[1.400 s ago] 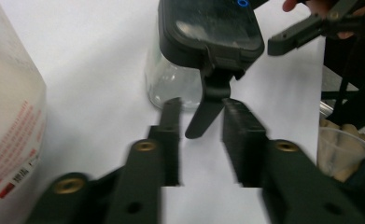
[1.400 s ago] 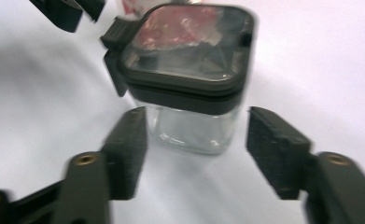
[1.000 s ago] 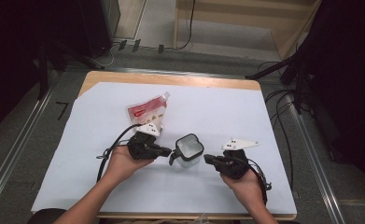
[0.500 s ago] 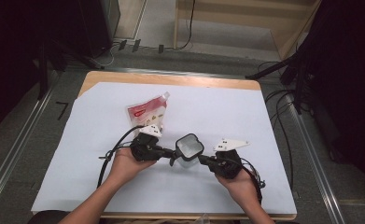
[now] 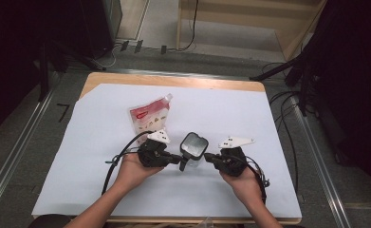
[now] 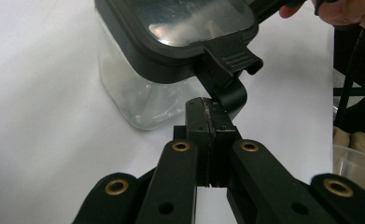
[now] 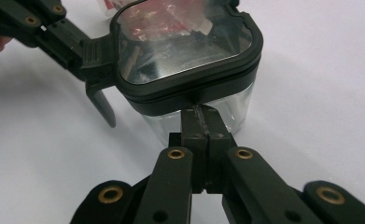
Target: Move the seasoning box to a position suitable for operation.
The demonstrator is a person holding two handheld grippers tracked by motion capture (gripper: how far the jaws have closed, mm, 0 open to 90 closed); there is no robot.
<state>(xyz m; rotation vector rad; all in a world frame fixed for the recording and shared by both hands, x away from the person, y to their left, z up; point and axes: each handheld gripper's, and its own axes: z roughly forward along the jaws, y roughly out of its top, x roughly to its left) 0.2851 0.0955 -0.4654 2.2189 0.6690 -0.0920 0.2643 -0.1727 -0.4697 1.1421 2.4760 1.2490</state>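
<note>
A clear container (image 5: pixel 194 147) with a black latched lid (image 7: pixel 185 42) stands on the white sheet between my two grippers. My left gripper (image 5: pixel 179 159) is shut, and its tips (image 6: pixel 213 105) touch the hanging latch clip (image 6: pixel 229 60) on the lid's side. From the other side, my right gripper (image 5: pixel 207 156) is also shut, its tips (image 7: pixel 202 112) pressed against the container wall just under the lid rim. A red and white pouch (image 5: pixel 150 116) lies flat behind the left hand.
A white sheet (image 5: pixel 268 123) covers the wooden table (image 5: pixel 173 80). A clear plastic cup (image 6: pixel 353 163) sits at the near edge. Cables trail from both grippers, and metal rails run along the floor on both sides.
The right gripper has edged a little left toward the container. The left gripper has settled slightly lower against the latch.
</note>
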